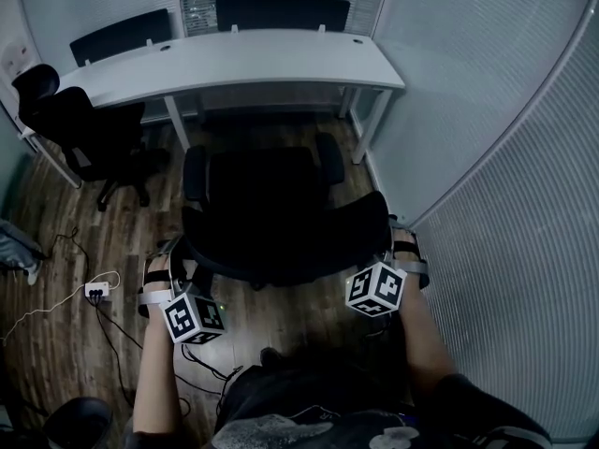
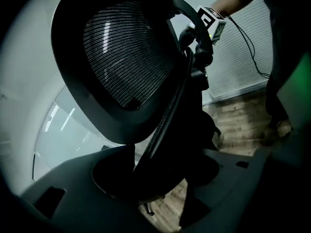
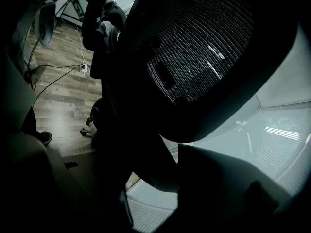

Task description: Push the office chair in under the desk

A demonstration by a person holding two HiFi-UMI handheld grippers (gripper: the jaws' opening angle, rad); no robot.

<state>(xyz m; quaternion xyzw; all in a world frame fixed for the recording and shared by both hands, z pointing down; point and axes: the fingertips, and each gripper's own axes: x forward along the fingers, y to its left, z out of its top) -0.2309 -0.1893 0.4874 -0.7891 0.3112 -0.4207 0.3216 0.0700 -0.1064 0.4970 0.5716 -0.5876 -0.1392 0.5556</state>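
Gripping: left hand-held gripper (image 1: 171, 267) and right hand-held gripper (image 1: 401, 251), each clamped on a side rim of the black mesh-back office chair (image 1: 267, 209).
Chair position: facing the long white desk (image 1: 234, 59), seat short of its front edge.
Progress: hold taken; by my judgement the whole push remains.

This is an office. A long white desk (image 1: 234, 59) stands far ahead of the jaws. A black office chair (image 1: 267, 204) sits right at them. Glass walls (image 1: 487, 92) with blinds close it in.
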